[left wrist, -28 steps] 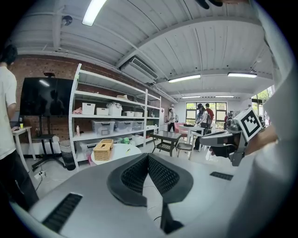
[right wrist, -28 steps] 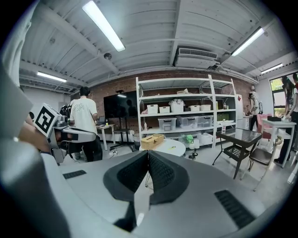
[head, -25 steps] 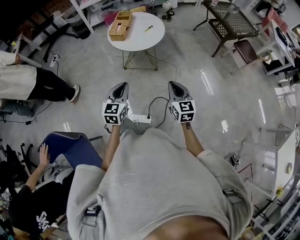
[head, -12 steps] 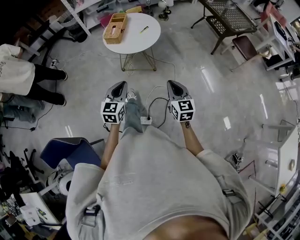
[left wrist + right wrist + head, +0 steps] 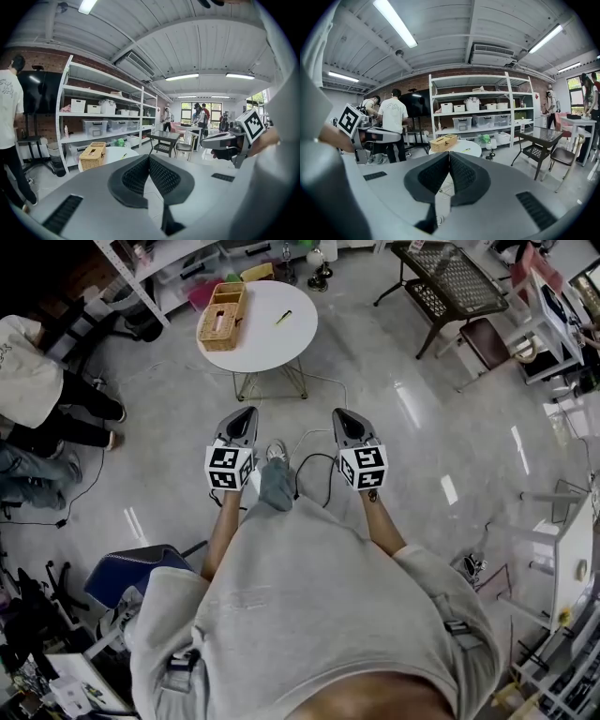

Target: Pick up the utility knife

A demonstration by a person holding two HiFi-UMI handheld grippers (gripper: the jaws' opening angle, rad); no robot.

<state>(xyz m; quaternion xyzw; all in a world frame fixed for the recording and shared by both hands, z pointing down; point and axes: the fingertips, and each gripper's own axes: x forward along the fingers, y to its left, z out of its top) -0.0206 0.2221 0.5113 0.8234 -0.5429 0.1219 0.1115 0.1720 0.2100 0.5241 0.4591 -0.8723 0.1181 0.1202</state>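
Note:
The utility knife (image 5: 283,318), a small yellow-green bar, lies on the round white table (image 5: 267,341) ahead, to the right of a wicker basket (image 5: 222,315). My left gripper (image 5: 247,413) and right gripper (image 5: 338,414) are held side by side over the floor, well short of the table, both shut and empty. In the left gripper view the jaws (image 5: 149,158) meet, with the knife (image 5: 124,156) and basket (image 5: 92,156) far beyond. The right gripper view shows its shut jaws (image 5: 449,154) and the knife (image 5: 466,150) on the table (image 5: 461,146).
A black mesh table (image 5: 450,277) and a chair (image 5: 487,338) stand at the right. White shelving (image 5: 178,263) runs behind the round table. People (image 5: 37,381) stand at the left, near a blue chair (image 5: 141,568). A cable (image 5: 314,457) lies on the floor.
I have walked forward across the floor with both grippers still shut. The power strip has slipped under me, and the people and blue chair have slid back on the left.

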